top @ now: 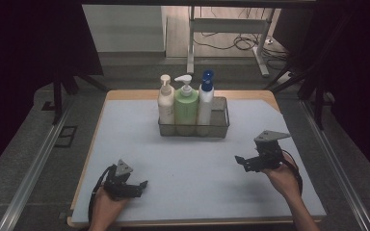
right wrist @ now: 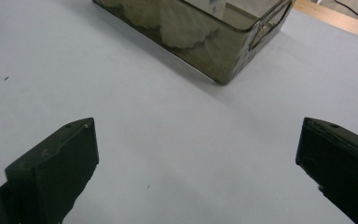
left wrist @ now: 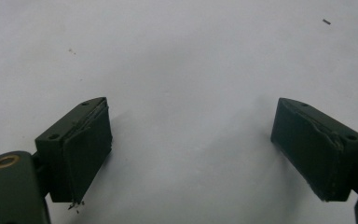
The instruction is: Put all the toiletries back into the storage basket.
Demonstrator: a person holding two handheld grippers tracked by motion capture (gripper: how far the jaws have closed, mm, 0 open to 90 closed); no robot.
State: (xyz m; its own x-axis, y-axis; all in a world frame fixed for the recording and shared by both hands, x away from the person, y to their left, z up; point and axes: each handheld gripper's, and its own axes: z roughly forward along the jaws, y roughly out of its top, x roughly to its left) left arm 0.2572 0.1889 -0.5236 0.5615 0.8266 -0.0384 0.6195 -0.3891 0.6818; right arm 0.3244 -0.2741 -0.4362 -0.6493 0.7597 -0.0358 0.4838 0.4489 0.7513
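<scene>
Both grippers, L [top: 142,183] & R [top: 238,159], jaws spread, basket [top: 219,129] w/ bottles ahead.

High view overlooks table [top: 183,159]; tool views skim its surface

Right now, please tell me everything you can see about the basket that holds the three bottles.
The basket is a low, rectangular container that looks like dark, semi-transparent mesh or tinted plastic with a thin rim and a handle at its end. It sits upright near the far middle of the table. The cream bottle, green bottle and blue-capped bottle stand inside; the rightmost part holds nothing. Neither gripper touches it.
</scene>
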